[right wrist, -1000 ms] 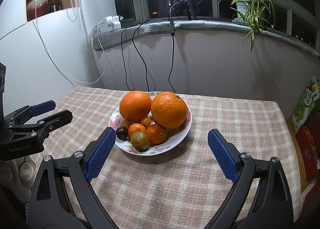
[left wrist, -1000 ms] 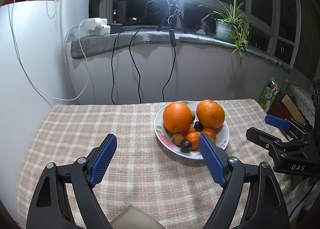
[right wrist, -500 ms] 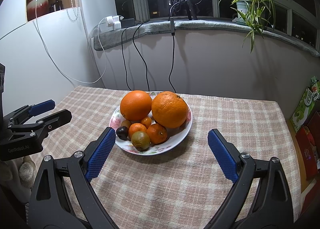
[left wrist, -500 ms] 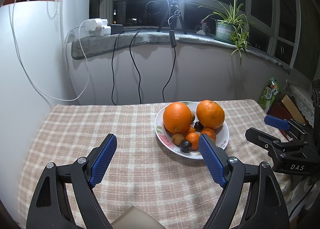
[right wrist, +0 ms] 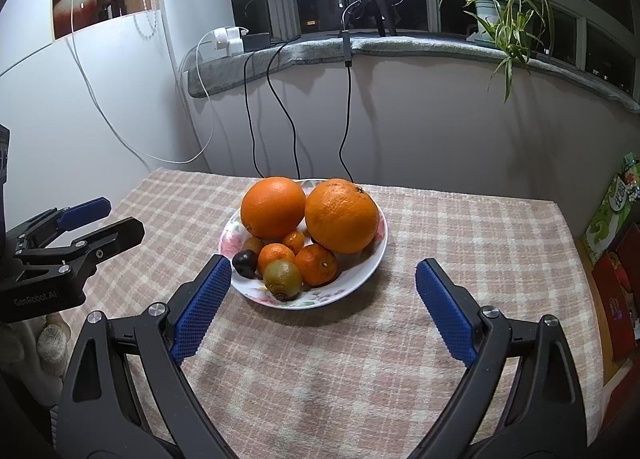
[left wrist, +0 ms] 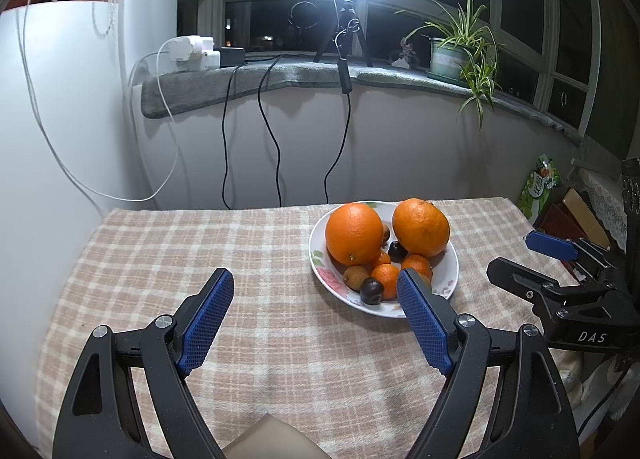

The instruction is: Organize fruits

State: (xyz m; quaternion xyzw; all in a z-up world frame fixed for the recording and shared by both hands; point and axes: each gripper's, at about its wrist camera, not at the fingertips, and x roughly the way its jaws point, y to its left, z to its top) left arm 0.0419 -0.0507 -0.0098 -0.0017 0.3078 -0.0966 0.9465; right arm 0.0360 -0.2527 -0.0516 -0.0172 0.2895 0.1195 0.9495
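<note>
A white floral plate [right wrist: 372, 255] [left wrist: 448, 279] sits on the checked tablecloth and holds two big oranges [right wrist: 273, 206] [right wrist: 342, 215], several small tangerines [right wrist: 316, 263], a greenish-brown fruit [right wrist: 282, 278] and a dark plum [right wrist: 245, 262]. My right gripper [right wrist: 323, 303] is open and empty, just in front of the plate. My left gripper [left wrist: 314, 317] is open and empty, low over the cloth to the plate's left front. Each gripper shows in the other's view, the right one [left wrist: 532, 259] and the left one [right wrist: 100, 219].
The checked cloth [right wrist: 460, 227] covers the table up to the wall. Cables [right wrist: 280, 107] hang from the sill behind. Boxes and a green packet [right wrist: 612, 211] stand at the right table edge. A potted plant [right wrist: 500, 15] and ring-light tripod stand on the sill.
</note>
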